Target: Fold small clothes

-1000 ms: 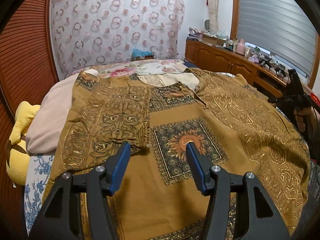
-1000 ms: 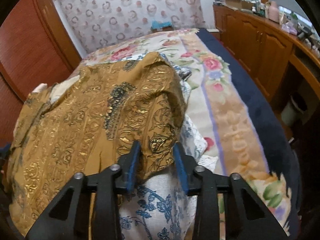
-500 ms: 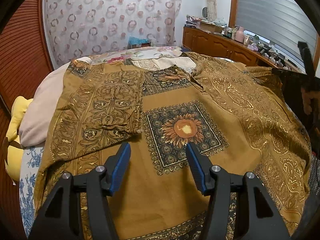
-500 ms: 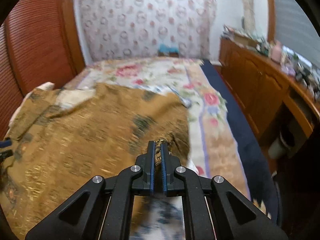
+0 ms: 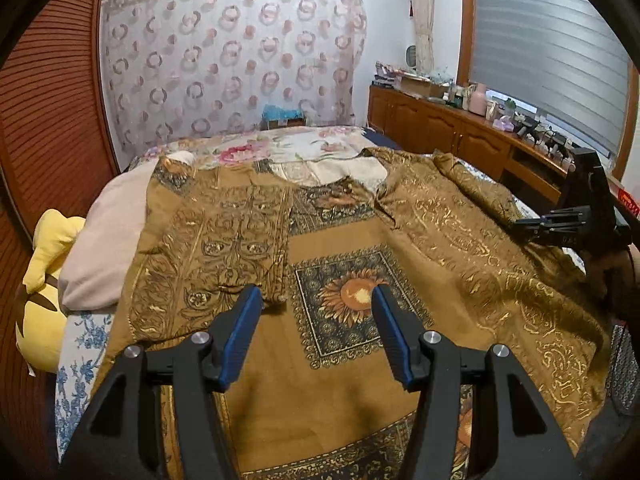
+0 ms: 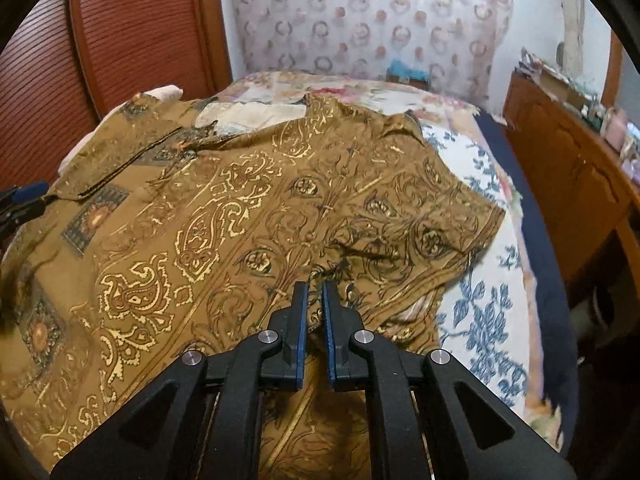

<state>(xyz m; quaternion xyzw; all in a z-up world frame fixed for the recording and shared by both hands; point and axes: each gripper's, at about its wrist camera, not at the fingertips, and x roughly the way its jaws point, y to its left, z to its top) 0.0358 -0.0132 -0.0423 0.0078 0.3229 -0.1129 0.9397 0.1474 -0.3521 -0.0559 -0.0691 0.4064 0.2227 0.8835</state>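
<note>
A brown shirt with gold and black patterns (image 5: pixel 344 364) lies spread on the bed, its left sleeve (image 5: pixel 224 248) folded in over the body. My left gripper (image 5: pixel 316 320) is open and empty, above the shirt's lower middle near a sunflower square (image 5: pixel 352 296). My right gripper (image 6: pixel 314 296) is shut on the shirt's right sleeve (image 6: pixel 400 216) and holds it lifted over the shirt body. The right gripper also shows at the right edge of the left wrist view (image 5: pixel 576 220).
The bed has a floral quilt (image 5: pixel 288 148) and a blue-flowered sheet (image 6: pixel 480 312). A pink pillow (image 5: pixel 104 236) and a yellow plush toy (image 5: pixel 44 280) lie at the left. A wooden cabinet (image 5: pixel 460 136) with clutter runs along the right. A red slatted wall (image 6: pixel 132 36) stands on the left.
My right gripper closed on the right sleeve and carried it up and leftward over the shirt. My left gripper stayed open above the shirt, shifting only slightly.
</note>
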